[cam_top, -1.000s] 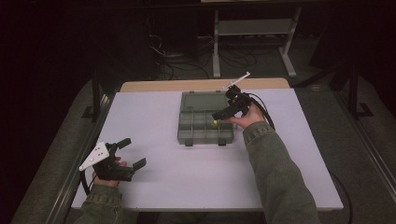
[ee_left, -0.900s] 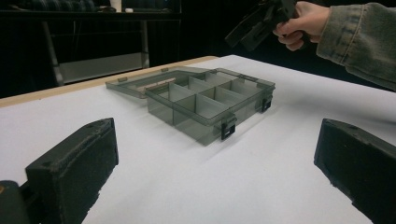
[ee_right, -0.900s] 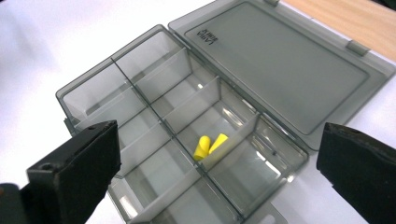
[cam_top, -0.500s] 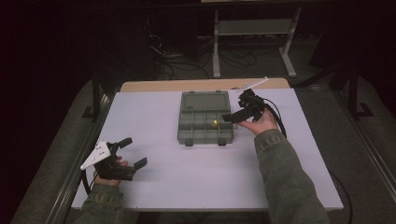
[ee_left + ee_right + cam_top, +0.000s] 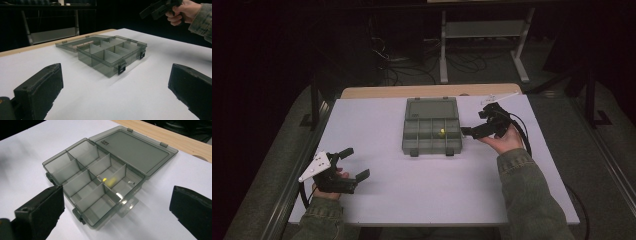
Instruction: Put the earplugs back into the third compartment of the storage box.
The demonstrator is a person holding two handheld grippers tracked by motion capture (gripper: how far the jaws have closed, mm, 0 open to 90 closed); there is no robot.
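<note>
A grey see-through compartment box (image 5: 432, 142) lies open on the white table (image 5: 422, 190), with its lid (image 5: 432, 108) flat behind it. A small yellow piece (image 5: 441, 132) rests in a middle compartment, and shows as the yellow piece (image 5: 107, 180) in the right gripper view. My right gripper (image 5: 474, 123) hovers just right of the box, open and empty, its jaws facing the box (image 5: 82, 177). My left gripper (image 5: 356, 162) rests near the front left corner, open and empty, far from the box (image 5: 110, 53). The right gripper (image 5: 156, 8) is held above the table.
A wooden strip (image 5: 412, 91) runs along the table's far edge. Behind it, a metal rack (image 5: 482, 30) and cables (image 5: 402, 55) sit on the dark floor. Metal rails (image 5: 297, 170) run beside the table's left side.
My right gripper has drawn back to the right, off the box and beside it. The yellow piece stays in its compartment. The left gripper has not moved.
</note>
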